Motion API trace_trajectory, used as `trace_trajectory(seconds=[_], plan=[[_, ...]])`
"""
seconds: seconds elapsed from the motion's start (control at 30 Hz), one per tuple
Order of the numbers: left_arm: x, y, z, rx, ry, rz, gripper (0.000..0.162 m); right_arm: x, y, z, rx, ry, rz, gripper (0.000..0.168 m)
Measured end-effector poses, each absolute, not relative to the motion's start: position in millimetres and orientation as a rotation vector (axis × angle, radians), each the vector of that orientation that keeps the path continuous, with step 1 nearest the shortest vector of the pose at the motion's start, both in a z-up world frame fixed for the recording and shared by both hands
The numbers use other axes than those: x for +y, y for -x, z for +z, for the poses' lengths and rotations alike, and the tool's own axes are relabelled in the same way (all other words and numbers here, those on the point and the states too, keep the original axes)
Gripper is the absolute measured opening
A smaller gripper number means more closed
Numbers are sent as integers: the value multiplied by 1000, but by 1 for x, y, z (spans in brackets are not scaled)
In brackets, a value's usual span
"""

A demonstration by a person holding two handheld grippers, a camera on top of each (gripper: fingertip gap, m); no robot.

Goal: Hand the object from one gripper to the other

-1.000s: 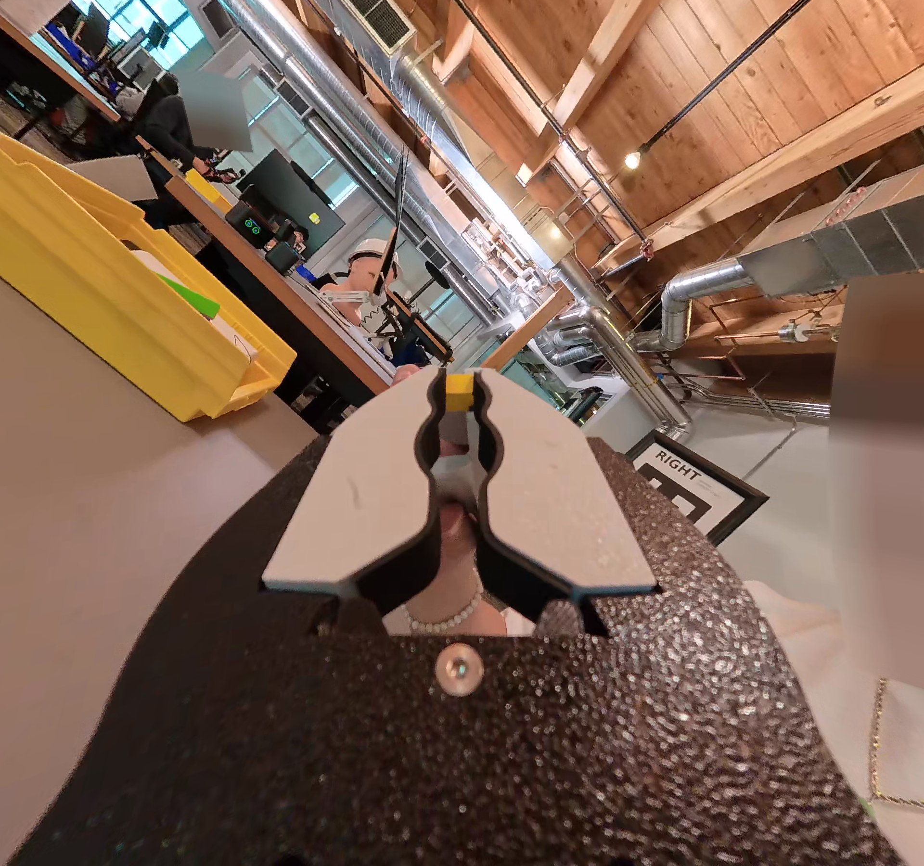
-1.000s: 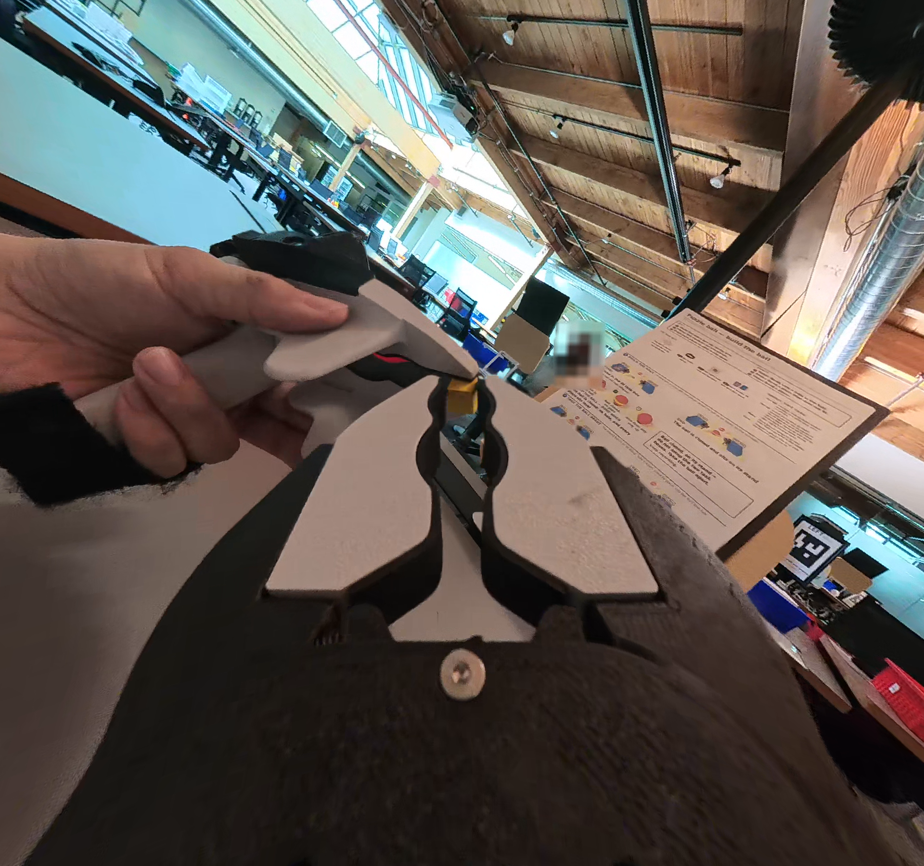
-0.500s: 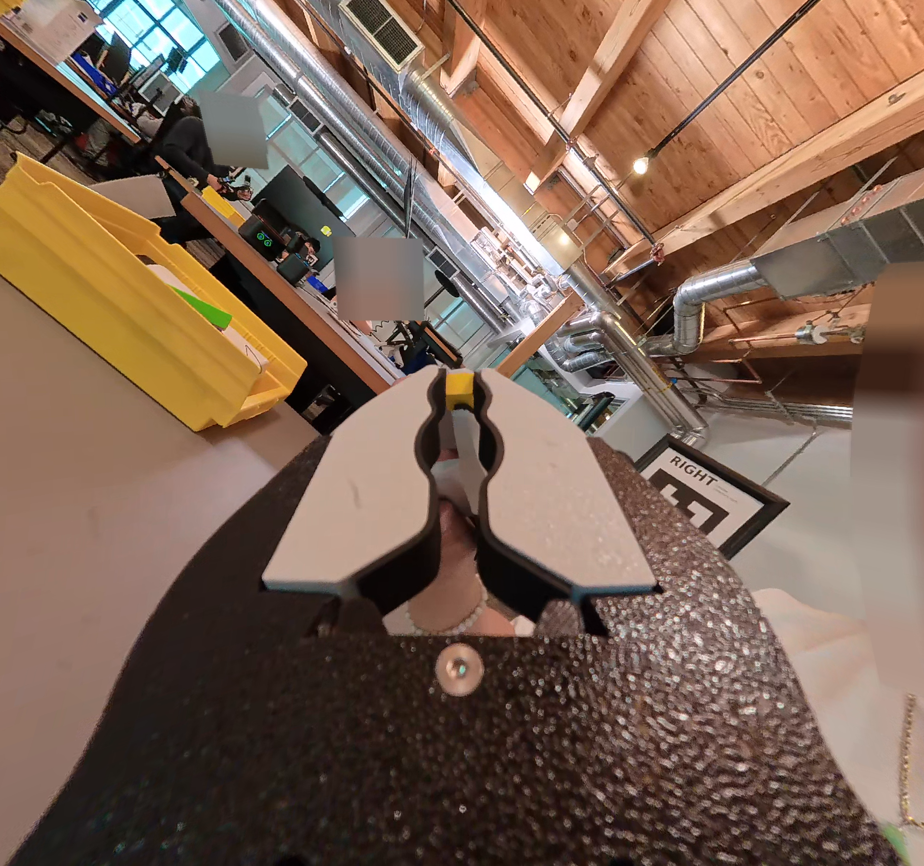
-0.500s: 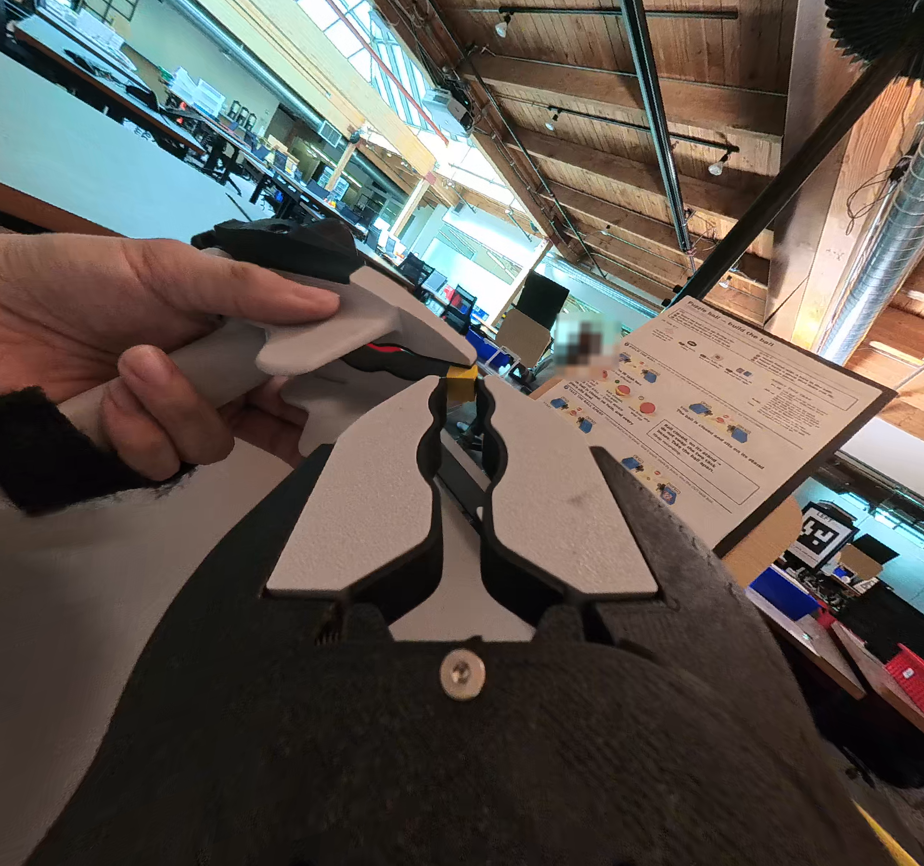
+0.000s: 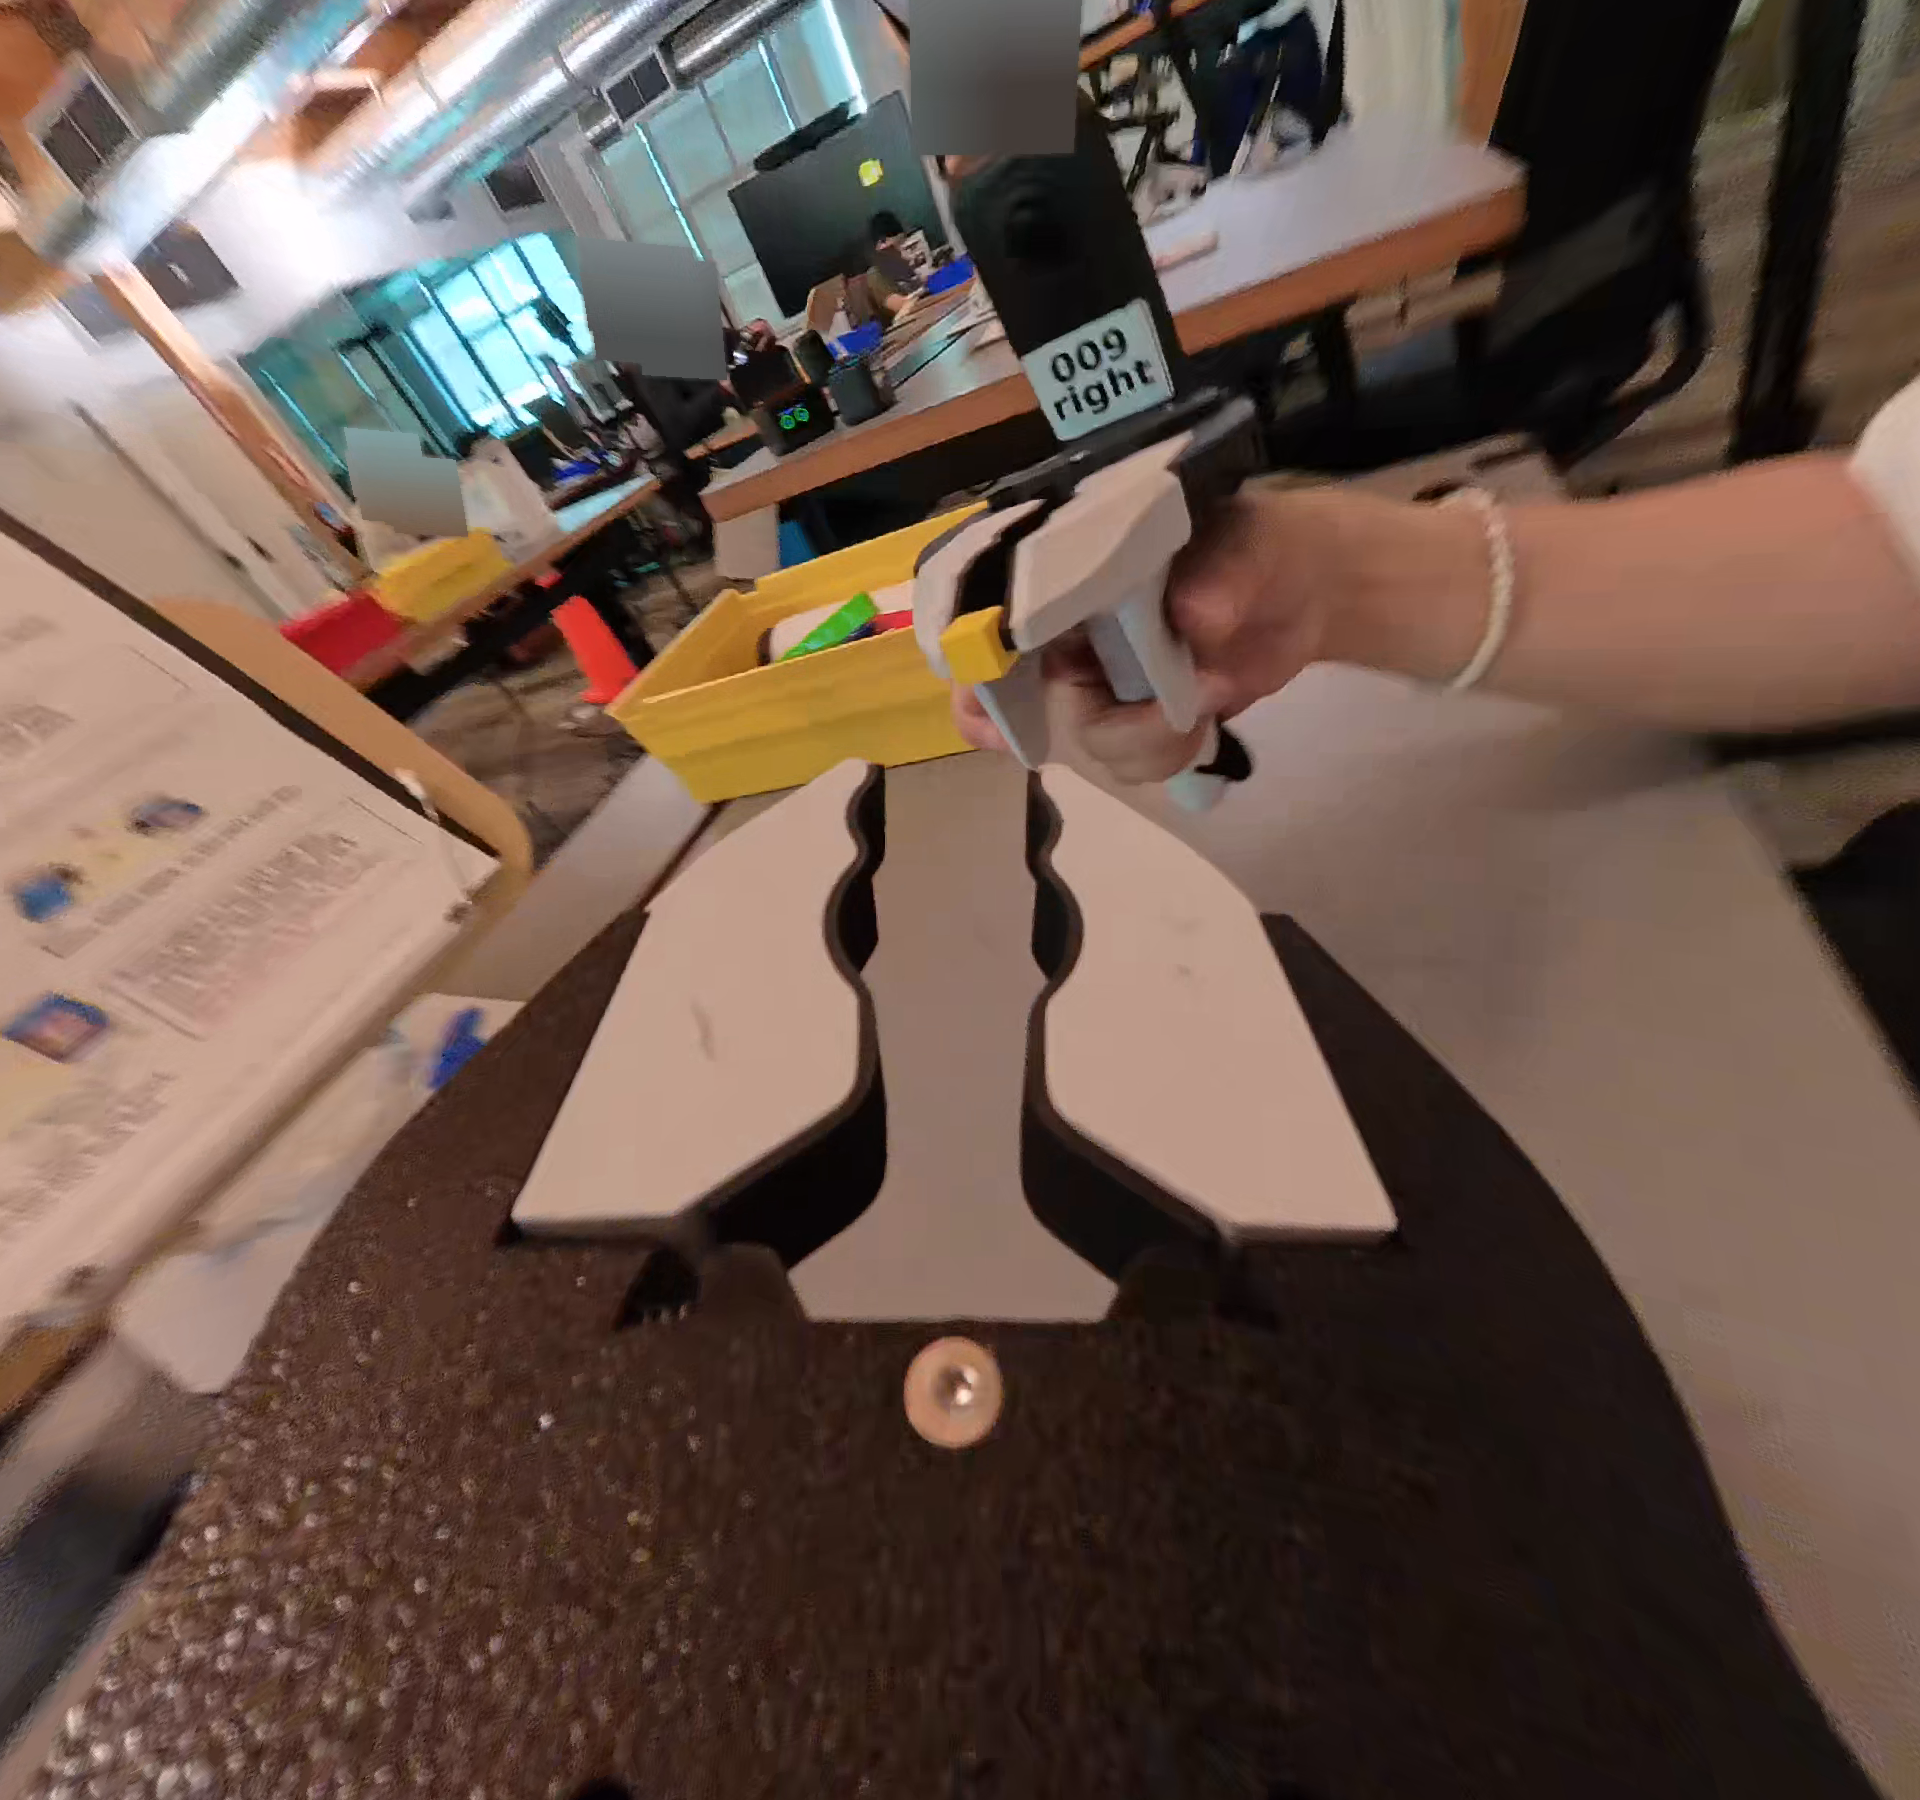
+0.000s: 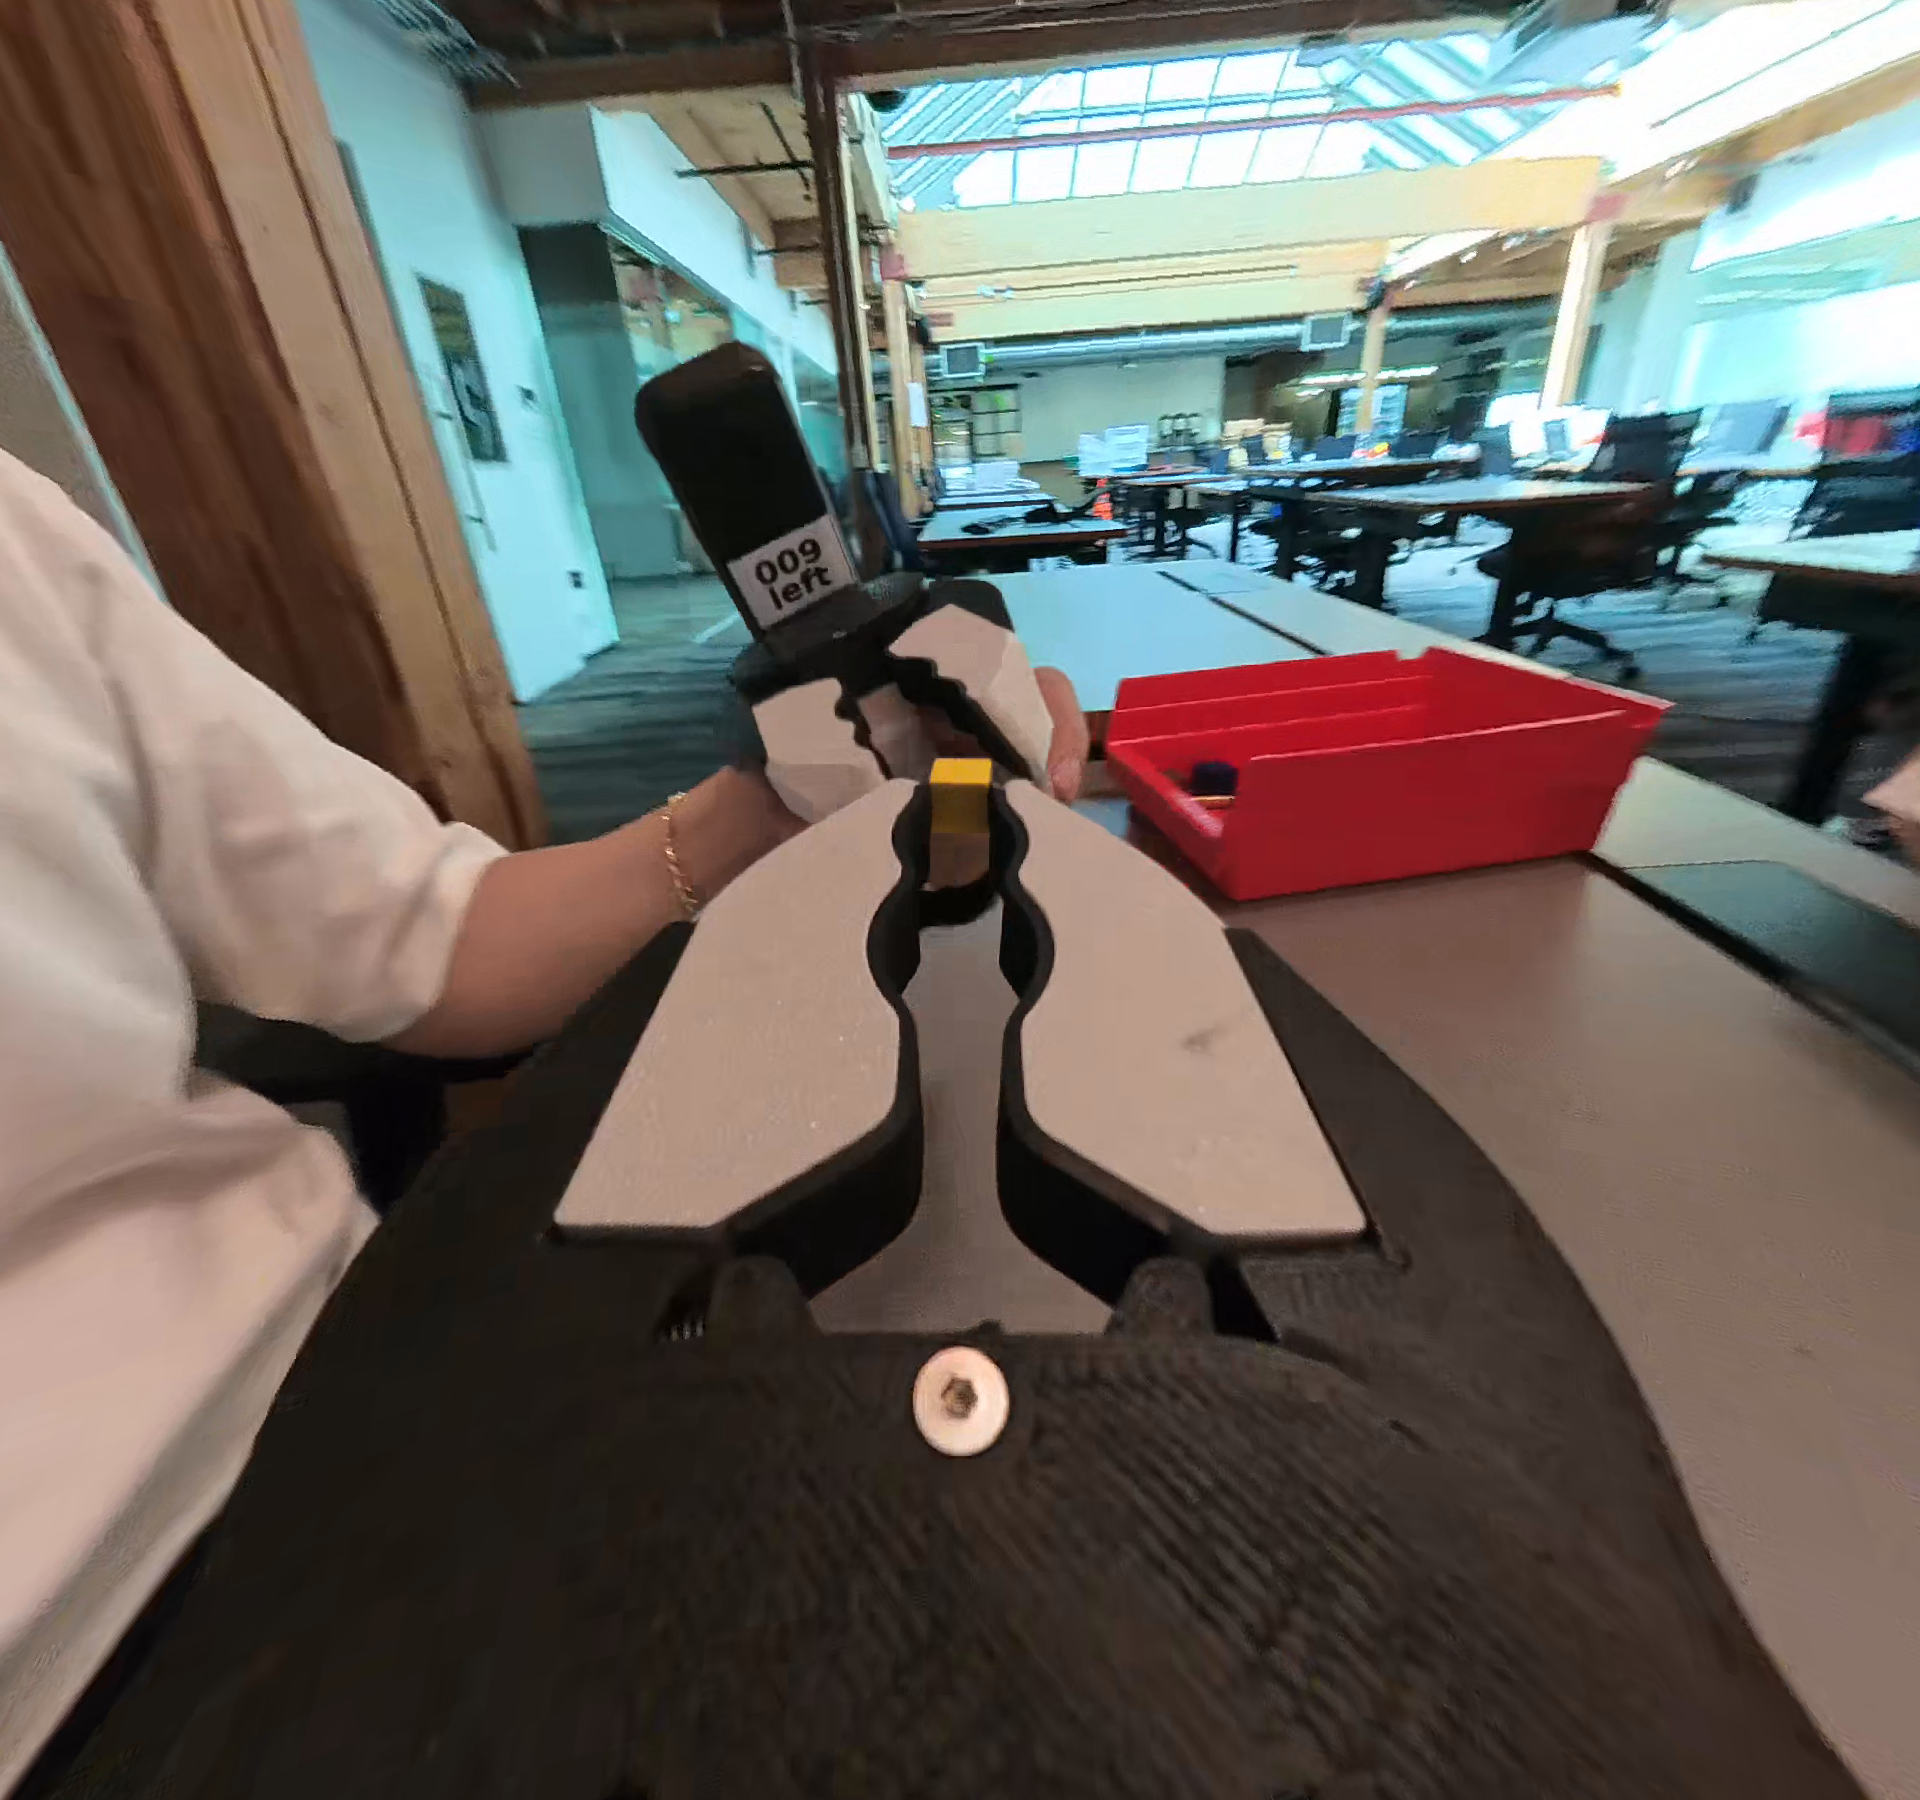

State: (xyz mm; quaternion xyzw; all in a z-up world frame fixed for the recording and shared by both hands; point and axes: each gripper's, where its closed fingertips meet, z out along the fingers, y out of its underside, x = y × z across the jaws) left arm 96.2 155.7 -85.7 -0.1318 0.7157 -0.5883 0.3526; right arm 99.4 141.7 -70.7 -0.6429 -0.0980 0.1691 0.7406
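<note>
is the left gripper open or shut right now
Open. The left gripper shows a wide empty gap; the yellow block sits in the right gripper.

We are in an open-plan workshop office under timber beams (image 6: 1039,46) and bare ducts (image 5: 520,36). At twelve o'clock in the right wrist view, rows of desks (image 6: 1455,493) and office chairs (image 6: 1621,503) run beneath skylights (image 6: 1195,109). A red bin (image 6: 1382,774) sits at one o'clock; in the left wrist view a yellow bin (image 5: 790,701) sits at twelve, monitors (image 5: 831,202) behind it.
</note>
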Motion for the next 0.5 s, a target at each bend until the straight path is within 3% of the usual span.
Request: trace_trajectory(seconds=[0.2,0.5], plan=[[137,-99,-90,1729,98,-1197,29,146,-94,-74,-54,1390,749,10],[138,-102,-87,1627,7,-1044,19,145,-94,-84,6,1417,904,10]])
